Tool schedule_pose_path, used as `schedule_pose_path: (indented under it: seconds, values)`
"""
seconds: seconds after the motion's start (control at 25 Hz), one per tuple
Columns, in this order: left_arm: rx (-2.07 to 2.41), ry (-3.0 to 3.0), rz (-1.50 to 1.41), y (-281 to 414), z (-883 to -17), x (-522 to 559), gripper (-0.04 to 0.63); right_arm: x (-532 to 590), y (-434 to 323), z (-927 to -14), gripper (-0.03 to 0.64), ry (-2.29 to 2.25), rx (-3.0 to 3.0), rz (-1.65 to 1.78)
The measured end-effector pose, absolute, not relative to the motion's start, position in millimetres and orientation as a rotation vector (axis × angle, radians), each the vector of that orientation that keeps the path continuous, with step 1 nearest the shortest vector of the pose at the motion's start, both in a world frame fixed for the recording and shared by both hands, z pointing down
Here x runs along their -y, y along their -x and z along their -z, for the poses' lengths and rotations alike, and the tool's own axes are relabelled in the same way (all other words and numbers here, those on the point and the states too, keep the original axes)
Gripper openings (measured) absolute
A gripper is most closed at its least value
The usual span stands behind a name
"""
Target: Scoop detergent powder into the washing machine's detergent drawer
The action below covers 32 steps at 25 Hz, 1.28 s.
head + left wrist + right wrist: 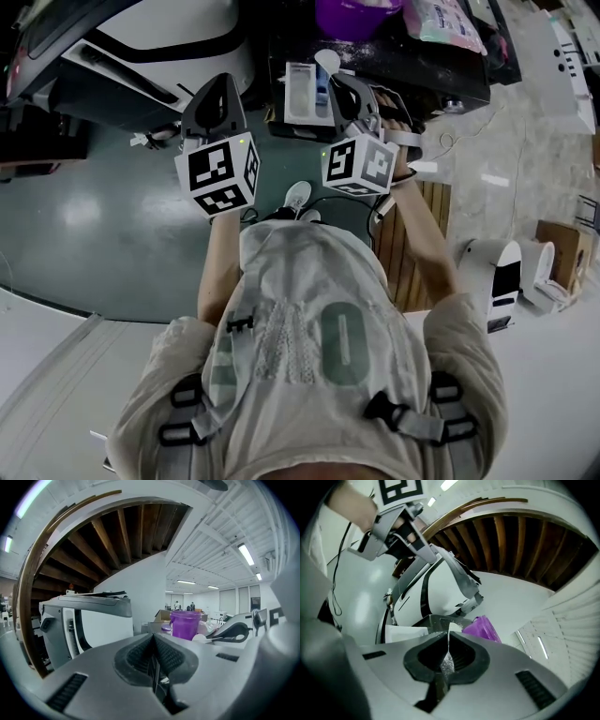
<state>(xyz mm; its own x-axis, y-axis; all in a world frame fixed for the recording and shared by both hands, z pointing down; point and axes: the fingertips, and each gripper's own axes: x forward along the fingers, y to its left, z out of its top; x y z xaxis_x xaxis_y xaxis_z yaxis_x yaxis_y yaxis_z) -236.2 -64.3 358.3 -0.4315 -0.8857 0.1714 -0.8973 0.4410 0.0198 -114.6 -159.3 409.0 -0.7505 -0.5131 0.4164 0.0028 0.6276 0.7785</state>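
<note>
Right gripper (pixel 337 82) has its jaws clamped on the thin handle of a white scoop (pixel 328 62). Its own view shows the handle edge-on between the pads, with powder (pixel 446 660) dusted on it. The scoop bowl sits over the far right corner of the detergent drawer (pixel 302 94); can't tell if it's touching. The drawer is a white tray with a blue section, pulled out and lying just in front of the right gripper. Left gripper (pixel 221 86) is well to the left of the drawer and level with it, jaws pressed together with nothing between them, as its own view (pixel 153 641) shows. White washing machine (pixel 159 37) is to the left of the drawer and beyond the left gripper. Purple tub (pixel 356 14) stands just beyond the drawer, with a pink bag (pixel 441 21) beyond it to the right. The person's forearms reach toward the drawer from below.
</note>
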Motion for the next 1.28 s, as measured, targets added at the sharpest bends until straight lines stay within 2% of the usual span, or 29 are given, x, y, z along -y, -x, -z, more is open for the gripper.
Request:
schedule_pose_path:
  seconds: [0.76, 1.28]
  values:
    - [2.454, -1.847, -0.105, 175, -318, 110, 0.020, 189, 38, -301, 0.012, -0.913, 2.804, 0.184]
    - [2.435, -1.990, -0.129, 140, -317, 111, 0.020, 182, -13, -312, 0.012, -1.129, 2.856, -0.024]
